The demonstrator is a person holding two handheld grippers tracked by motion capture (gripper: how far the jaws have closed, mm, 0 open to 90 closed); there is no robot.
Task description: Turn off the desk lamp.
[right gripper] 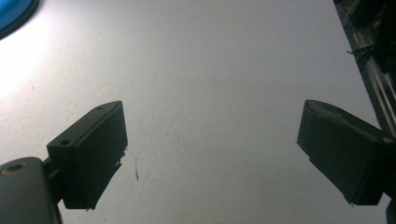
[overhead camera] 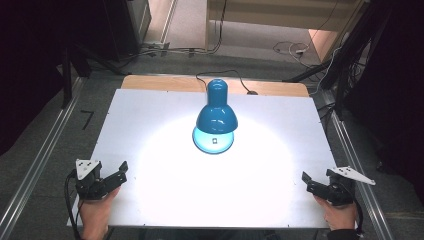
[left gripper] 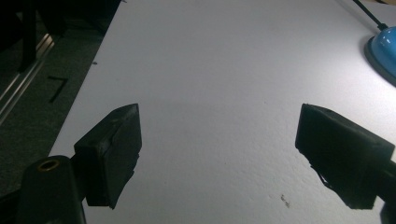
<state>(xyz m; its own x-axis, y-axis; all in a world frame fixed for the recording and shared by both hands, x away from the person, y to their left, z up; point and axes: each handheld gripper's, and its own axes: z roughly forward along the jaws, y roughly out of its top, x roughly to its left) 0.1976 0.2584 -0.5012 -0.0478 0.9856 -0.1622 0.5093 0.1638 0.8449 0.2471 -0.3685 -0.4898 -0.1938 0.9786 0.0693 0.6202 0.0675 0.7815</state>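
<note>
Blue lamp (overhead camera: 215, 117) stood lit in middle of white table (overhead camera: 150, 210), far from both tools. Left gripper (overhead camera: 119, 173) open, empty. Right gripper (overhead camera: 306, 181) open, empty. Risk, I think: fast push could tip lamp; black cord (overhead camera: 220, 74) behind could snag.

Blue lamp (overhead camera: 215, 120) mid-table w/ cord (overhead camera: 220, 75) at rear, white table (overhead camera: 165, 200) bare in front & both sides
</note>
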